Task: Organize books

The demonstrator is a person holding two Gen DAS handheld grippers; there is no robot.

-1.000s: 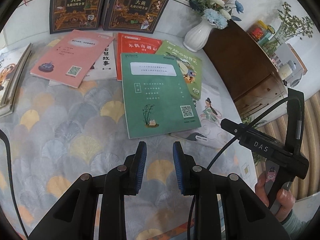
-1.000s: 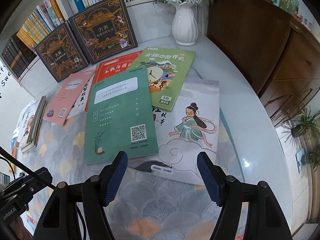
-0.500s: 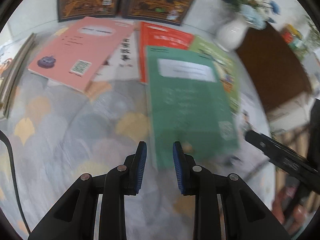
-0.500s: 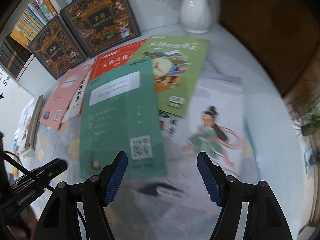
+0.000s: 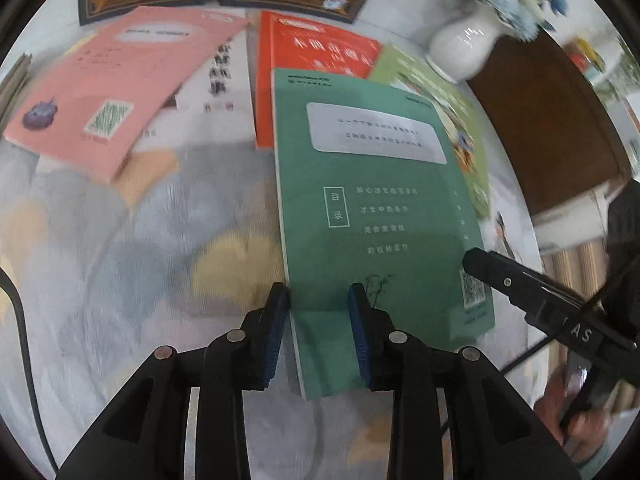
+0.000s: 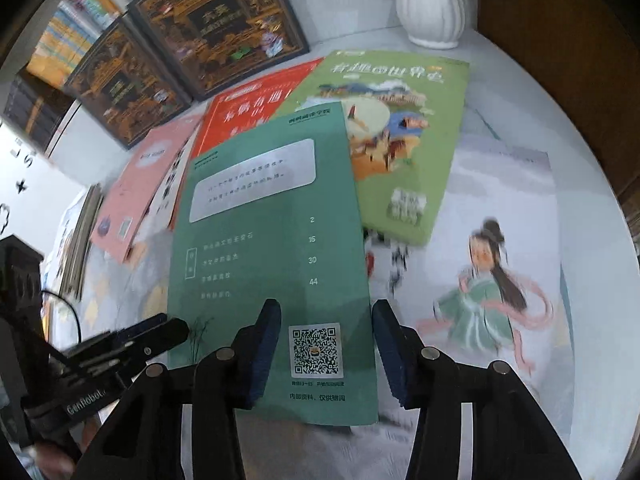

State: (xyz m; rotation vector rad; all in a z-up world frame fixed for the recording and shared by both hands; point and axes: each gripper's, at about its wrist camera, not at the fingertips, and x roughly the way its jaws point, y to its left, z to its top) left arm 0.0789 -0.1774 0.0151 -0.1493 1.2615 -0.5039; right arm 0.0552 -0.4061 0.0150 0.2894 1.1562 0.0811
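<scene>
Both grippers tilt steeply down over the green paperback book (image 5: 380, 216) on the table (image 5: 132, 264).
Left gripper (image 5: 318, 334), opening, straddles its near left corner; right gripper (image 6: 326, 354), closing, straddles its near right; pads apart.

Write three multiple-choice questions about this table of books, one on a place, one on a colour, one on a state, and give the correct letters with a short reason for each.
1. Where does the dark green softcover booklet lie?
A. Partly on top of the red-orange book
B. Under the pink booklet
C. Upright on the shelf

2. What colour is the ribbed ceramic vase?
A. Blue
B. White
C. Brown

3. How do the two dark ornate hardcover books stand?
A. Flat on the table
B. Propped upright at the back
C. Held in a claw

Answers:
1 A, its top edge covers the red-orange cover's lower part.
2 B, its body is white in both views.
3 B, they lean upright behind the flat books.
</scene>
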